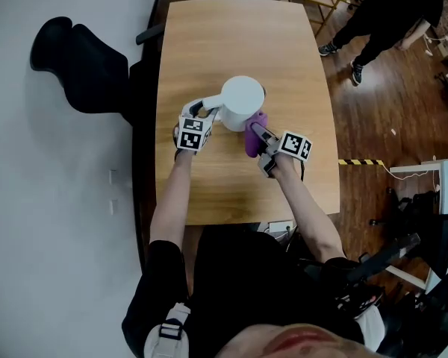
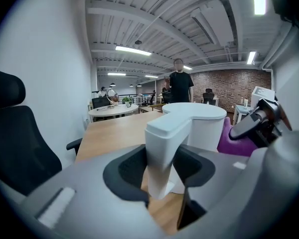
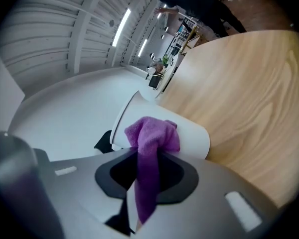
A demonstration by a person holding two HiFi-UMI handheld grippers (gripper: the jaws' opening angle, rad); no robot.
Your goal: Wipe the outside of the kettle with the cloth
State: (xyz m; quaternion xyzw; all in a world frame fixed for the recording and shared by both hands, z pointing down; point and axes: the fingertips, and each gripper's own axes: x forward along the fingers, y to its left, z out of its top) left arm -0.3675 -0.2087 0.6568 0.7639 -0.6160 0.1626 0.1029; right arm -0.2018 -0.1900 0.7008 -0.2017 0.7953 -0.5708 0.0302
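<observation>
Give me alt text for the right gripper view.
The right gripper pinches a purple cloth between its jaws, the bunched end against the side of a white kettle on a wooden table.

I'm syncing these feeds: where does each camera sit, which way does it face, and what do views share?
Head view: on the person's head, facing down at the light wooden table; forearms, left gripper, right gripper show.
Left gripper view: on that gripper, along jaws closed on the handle of the white cylindrical kettle.
Right gripper view: on that gripper, facing the kettle's side; jaws clamp the purple cloth.
Shared: all three show kettle and cloth.
</observation>
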